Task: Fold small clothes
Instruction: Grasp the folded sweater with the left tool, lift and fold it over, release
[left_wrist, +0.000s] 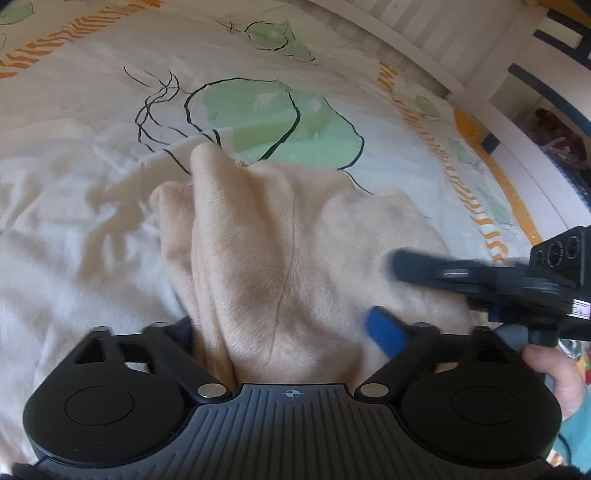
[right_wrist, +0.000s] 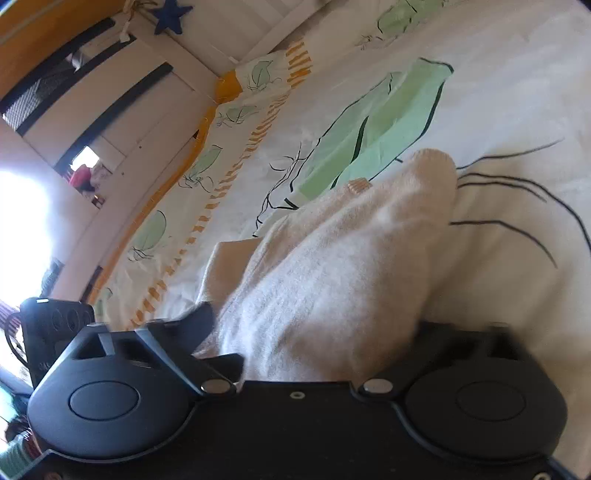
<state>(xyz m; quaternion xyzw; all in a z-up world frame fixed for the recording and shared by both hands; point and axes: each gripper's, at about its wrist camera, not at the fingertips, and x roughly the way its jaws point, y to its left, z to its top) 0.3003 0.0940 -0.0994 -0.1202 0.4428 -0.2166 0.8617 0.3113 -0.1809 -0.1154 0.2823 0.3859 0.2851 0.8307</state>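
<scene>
A small cream fleece garment (left_wrist: 280, 254) lies bunched on the bed cover, one fold sticking up towards the far side. My left gripper (left_wrist: 284, 325) stands wide open with the garment heaped between its fingers; the blue right pad (left_wrist: 384, 332) shows, the left one is hidden by cloth. My right gripper (left_wrist: 417, 266) reaches in from the right over the garment's edge. In the right wrist view the same garment (right_wrist: 332, 280) fills the space between the right gripper's fingers (right_wrist: 199, 325). Cloth covers the fingertips, so I cannot see how far they are closed.
The bed cover (left_wrist: 110, 110) is white with green leaf prints and an orange striped border. A white slatted bed frame (left_wrist: 461, 55) runs along the far right. White cupboards (right_wrist: 122, 122) and a bright window (right_wrist: 18, 221) stand beyond the bed.
</scene>
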